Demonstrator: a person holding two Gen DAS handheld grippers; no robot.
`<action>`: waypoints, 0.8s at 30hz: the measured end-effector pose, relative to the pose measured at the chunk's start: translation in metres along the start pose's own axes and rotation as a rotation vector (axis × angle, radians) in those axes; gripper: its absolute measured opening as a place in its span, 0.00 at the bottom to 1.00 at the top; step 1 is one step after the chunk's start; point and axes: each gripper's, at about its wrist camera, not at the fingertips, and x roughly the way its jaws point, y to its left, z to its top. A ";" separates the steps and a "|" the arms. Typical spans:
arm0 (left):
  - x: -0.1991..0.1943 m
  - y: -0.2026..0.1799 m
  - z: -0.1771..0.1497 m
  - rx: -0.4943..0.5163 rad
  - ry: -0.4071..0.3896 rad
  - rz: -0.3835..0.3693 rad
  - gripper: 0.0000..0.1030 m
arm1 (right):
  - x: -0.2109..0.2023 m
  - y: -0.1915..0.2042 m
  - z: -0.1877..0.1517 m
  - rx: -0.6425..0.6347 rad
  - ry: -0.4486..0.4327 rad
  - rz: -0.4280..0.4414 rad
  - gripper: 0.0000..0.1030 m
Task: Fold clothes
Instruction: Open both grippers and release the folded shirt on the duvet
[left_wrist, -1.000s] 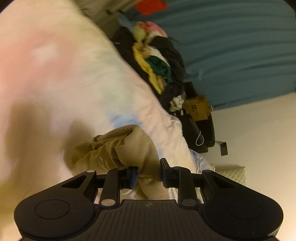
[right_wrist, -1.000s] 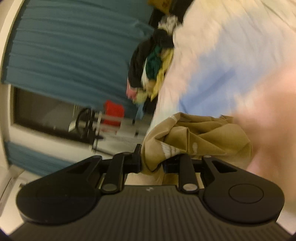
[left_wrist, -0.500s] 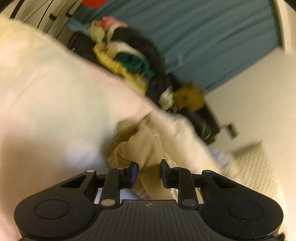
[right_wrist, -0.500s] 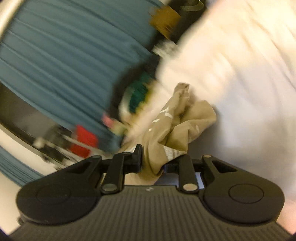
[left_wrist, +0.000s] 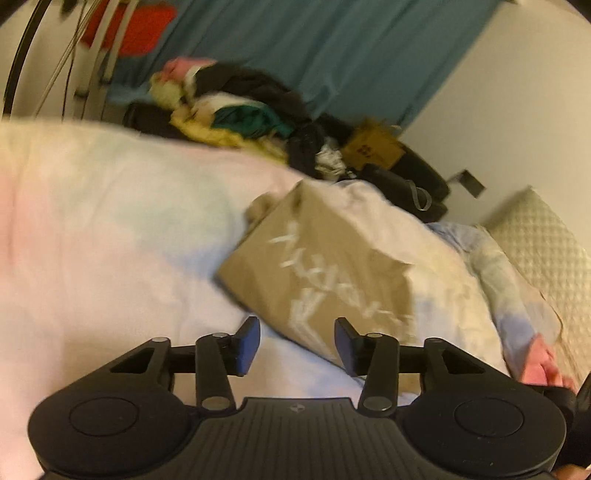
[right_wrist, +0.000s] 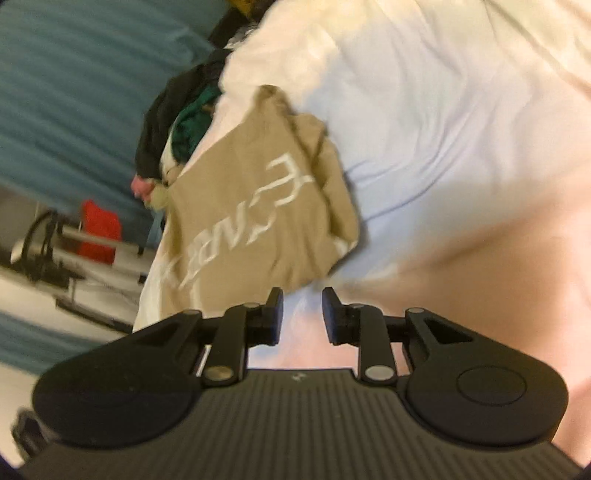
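1 tan shirt (left_wrist: 325, 266), soft, rumpled, on pastel duvet (left_wrist: 110, 240).

Plainly a bedroom in a home. Marked by a pastel duvet (left_wrist: 110, 221) spread over a bed, teal curtains (left_wrist: 332, 48), heaped clothes (left_wrist: 240, 110).

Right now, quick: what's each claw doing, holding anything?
Left claw: opening, nothing gripped; the tan shirt lies on the bed just ahead.
Right claw: open, empty; the shirt lies ahead of it.
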 end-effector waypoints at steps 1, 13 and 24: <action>-0.013 -0.009 0.002 0.022 -0.010 -0.002 0.47 | -0.016 0.009 -0.005 -0.037 -0.009 0.003 0.26; -0.206 -0.096 -0.012 0.218 -0.147 0.019 0.80 | -0.189 0.087 -0.061 -0.429 -0.175 0.105 0.52; -0.329 -0.116 -0.071 0.291 -0.305 -0.006 1.00 | -0.260 0.093 -0.126 -0.567 -0.328 0.146 0.85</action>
